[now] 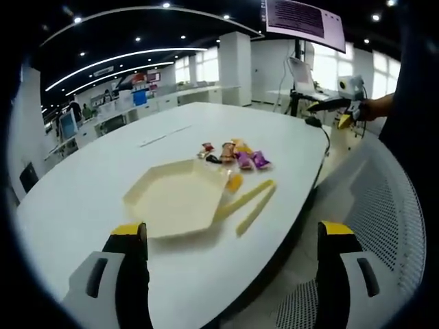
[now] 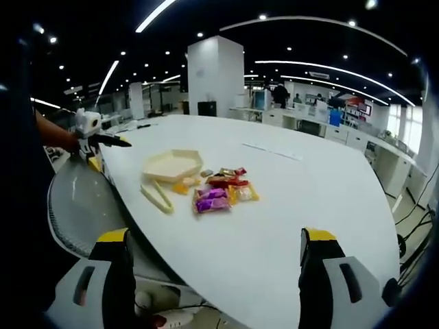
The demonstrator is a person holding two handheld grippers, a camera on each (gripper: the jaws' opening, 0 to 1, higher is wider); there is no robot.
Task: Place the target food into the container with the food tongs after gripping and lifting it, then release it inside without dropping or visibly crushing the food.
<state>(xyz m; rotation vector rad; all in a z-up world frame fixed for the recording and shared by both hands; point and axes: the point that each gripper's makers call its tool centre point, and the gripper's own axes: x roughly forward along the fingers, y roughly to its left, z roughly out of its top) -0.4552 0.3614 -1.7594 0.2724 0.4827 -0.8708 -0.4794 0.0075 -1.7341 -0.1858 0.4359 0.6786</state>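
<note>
A cream hexagonal container (image 1: 177, 199) lies on the white table (image 1: 103, 178), with nothing in it. Yellow food tongs (image 1: 250, 203) rest just to its right near the table edge. Beyond them sits a cluster of wrapped snacks (image 1: 234, 155), purple, orange and red, and one orange packet (image 1: 234, 181) touches the container's rim. My left gripper (image 1: 233, 271) hovers open before the table edge, holding nothing. In the right gripper view the container (image 2: 171, 164), tongs (image 2: 157, 195) and snacks (image 2: 223, 190) lie ahead. My right gripper (image 2: 216, 274) is open over the near table edge.
A white mesh chair (image 1: 374, 205) stands by the table edge at the right; it also appears as the chair (image 2: 79, 202) at the left. A hand holds the right gripper (image 1: 322, 106) off the table's far side. Desks, a pillar and a wall screen stand behind.
</note>
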